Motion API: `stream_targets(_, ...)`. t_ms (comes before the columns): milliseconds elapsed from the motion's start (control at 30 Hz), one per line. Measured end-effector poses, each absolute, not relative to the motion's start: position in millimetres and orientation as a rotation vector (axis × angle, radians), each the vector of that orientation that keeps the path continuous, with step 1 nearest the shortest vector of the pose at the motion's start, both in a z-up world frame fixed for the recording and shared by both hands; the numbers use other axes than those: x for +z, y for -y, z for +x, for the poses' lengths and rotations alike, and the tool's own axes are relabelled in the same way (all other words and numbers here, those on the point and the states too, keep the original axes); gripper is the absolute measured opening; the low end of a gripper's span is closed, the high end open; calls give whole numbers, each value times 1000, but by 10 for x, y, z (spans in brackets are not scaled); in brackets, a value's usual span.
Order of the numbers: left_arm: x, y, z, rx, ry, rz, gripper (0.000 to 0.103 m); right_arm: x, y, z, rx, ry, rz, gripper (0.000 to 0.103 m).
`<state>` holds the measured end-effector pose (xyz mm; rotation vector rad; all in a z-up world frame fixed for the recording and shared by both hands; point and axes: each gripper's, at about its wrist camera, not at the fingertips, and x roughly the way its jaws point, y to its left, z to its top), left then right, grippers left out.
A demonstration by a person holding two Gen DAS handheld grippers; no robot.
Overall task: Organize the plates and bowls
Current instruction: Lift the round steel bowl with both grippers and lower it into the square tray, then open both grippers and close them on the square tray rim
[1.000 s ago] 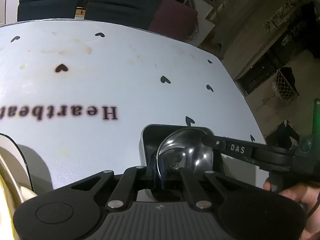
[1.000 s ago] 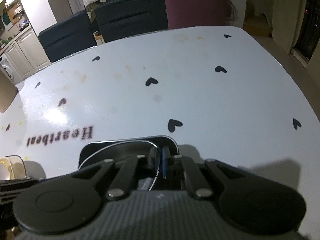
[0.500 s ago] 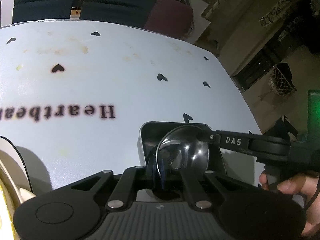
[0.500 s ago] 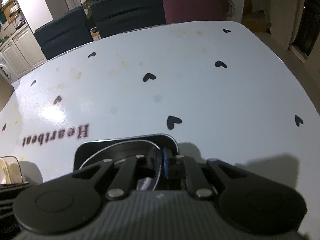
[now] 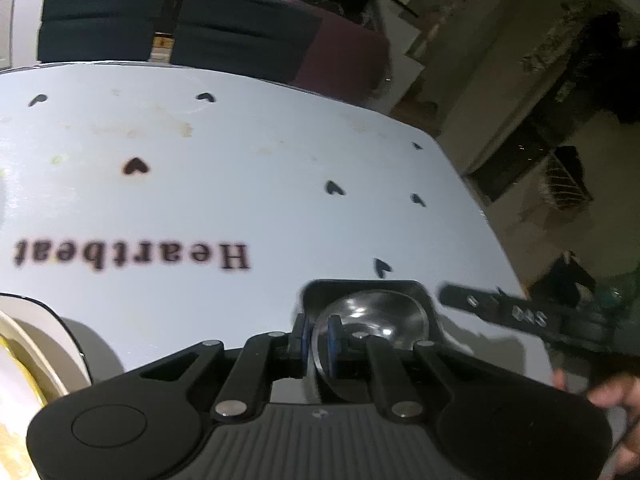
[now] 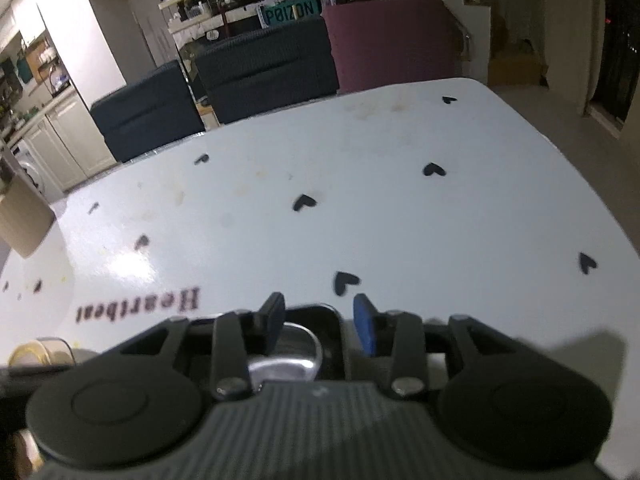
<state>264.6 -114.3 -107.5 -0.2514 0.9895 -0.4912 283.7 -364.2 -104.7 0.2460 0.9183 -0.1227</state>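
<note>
Between the blue pads of the left gripper (image 5: 317,340) sits the near rim of a shiny steel bowl (image 5: 376,320); the jaws stand almost together, with only a thin gap either side of the rim, and whether the pads press on the metal I cannot tell from the blur. That bowl rests inside a dark, square-cornered dish (image 5: 362,286), which stands on the pale blue table (image 5: 240,200) near its right-hand edge. Off to the right, the right gripper (image 6: 320,326) has just been opening its jaws: its two blue pads stand well apart, one on each side of the dish's far corner, touching neither dish nor bowl. In the left wrist view one black finger of it, lettered in white, lies just beside the dish, and a hand (image 5: 612,394) shows behind it at the picture's edge. At the far left of the table a cream-coloured plate with a dark rim (image 5: 44,336) stands well apart from the dish. Black hearts and the word "Heartbeat" (image 5: 132,258) are printed across the tabletop. Beyond the far edge stand dark blue chairs (image 6: 264,72) and a maroon one (image 6: 392,40).
</note>
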Motion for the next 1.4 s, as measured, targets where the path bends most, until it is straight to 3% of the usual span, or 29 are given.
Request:
stream_targets(600,-1344,1361,2853,-436,-1034,-177,18,-1384,3587,2775,-54,-1137,97,42)
stream_targets(1067,-1350,1345,2774,-463,-1058,-157,19,-1297,3660,2841,-96,-1060,161,43)
stream_targets(1167,-1341,1353,2761,-469,-1062,-146,19,-1269,3731,2803,-73,-1060,204,23)
stream_targets(1400,-1384,1331,2767,-484,-1111,-182,17,-1319,3679,2800,-47,-1082,159,17)
